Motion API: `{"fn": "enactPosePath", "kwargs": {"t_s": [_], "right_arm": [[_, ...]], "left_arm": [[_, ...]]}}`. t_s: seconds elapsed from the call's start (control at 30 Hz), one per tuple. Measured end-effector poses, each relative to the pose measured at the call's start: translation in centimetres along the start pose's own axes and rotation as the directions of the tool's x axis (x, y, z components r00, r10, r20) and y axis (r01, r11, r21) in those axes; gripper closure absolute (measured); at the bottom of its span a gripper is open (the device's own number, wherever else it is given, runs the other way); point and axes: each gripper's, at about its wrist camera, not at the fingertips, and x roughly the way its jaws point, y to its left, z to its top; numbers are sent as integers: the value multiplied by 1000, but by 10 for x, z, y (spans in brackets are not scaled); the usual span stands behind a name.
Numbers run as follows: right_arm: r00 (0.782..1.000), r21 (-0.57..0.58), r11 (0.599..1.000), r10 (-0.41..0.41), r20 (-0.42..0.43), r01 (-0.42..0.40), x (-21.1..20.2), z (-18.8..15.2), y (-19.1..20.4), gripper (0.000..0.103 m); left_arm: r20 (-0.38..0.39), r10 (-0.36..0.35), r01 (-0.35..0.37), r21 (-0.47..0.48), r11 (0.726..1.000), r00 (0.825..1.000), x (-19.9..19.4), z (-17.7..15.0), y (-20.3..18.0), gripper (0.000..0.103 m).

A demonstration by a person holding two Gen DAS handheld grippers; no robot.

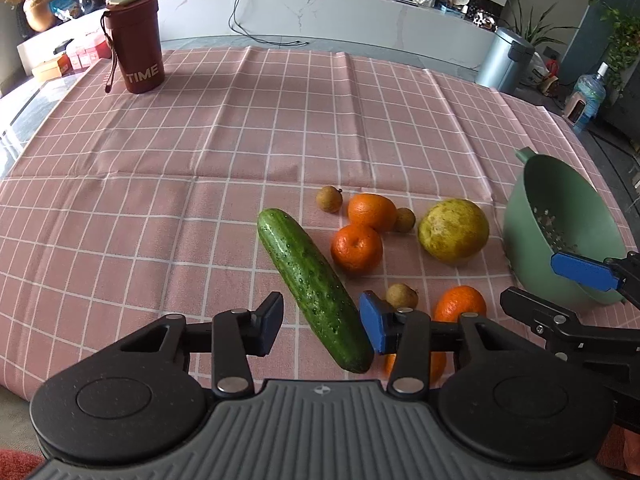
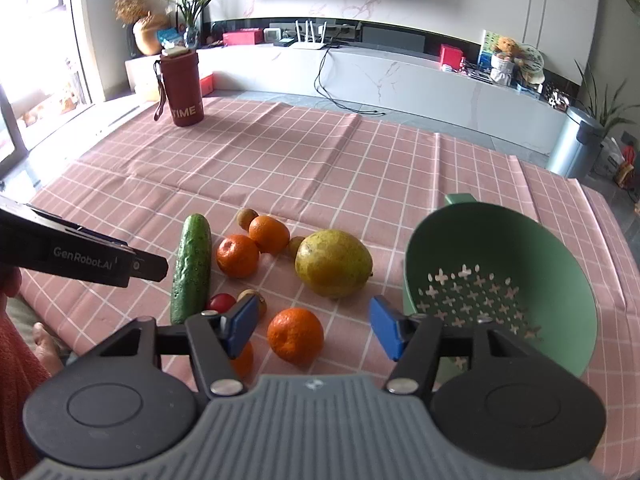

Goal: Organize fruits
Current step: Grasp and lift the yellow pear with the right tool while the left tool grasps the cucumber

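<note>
Peeking from behind the right gripper (image 2: 312, 326), a red fruit (image 2: 221, 302) and an orange (image 2: 244, 360) under its left finger are mostly hidden; what the red one is can't be told. Left gripper (image 1: 320, 322) spread wide w/ the cucumber's (image 1: 316, 288) near end between its pads, pads apart from it, nothing gripped. Right gripper also wide open, empty, over a mandarin (image 2: 295, 335). "GenRobot.AI" reads on the left gripper's side in the right wrist view; "TIME" on the maroon tumbler (image 1: 136, 42) at far left. Green colander (image 2: 500, 280), tipped toward the camera, holds no fruit. Oranges, longans & a yellow-green citrus (image 2: 333, 263) lie on the pink checked cloth (image 1: 160, 160) beside it.
</note>
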Motion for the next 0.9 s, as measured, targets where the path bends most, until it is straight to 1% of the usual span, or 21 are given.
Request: {"fn": "enactPosePath", "kwargs": {"t_s": [0.13, 0.2, 0.27, 0.33, 0.47, 0.6, 0.73, 0.77, 0.9], "right_arm": [[999, -79, 997, -25, -21, 23, 34, 17, 3, 46], [998, -120, 991, -55, -24, 52, 50, 21, 4, 46], [997, -145, 987, -70, -23, 66, 61, 21, 4, 46], [997, -160, 984, -75, -21, 71, 69, 19, 4, 46], [996, -202, 977, -81, -40, 71, 87, 15, 7, 46], [995, -213, 974, -93, -46, 81, 98, 15, 8, 40], [993, -220, 970, -112, -36, 102, 106, 16, 9, 36], [993, -224, 969, -112, -34, 102, 108, 16, 10, 34], [988, -264, 955, -152, -31, 139, 114, 14, 16, 33]], "left_arm": [[-32, 4, -6, -60, 998, 999, 22, 7, 10, 51], [-22, -1, -1, -83, 997, 1000, 30, 10, 14, 51], [-10, -4, 3, -101, 995, 1000, 37, 12, 18, 51], [-17, -11, 9, -117, 993, 1000, 43, 14, 20, 51], [-21, -56, 52, -153, 987, 998, 53, 18, 24, 49], [-18, -63, 59, -146, 988, 998, 60, 20, 24, 47], [0, -39, 39, -143, 989, 999, 62, 22, 26, 48], [2, -39, 39, -146, 989, 999, 63, 21, 27, 48], [0, -51, 51, -156, 986, 999, 61, 21, 31, 48]]}}
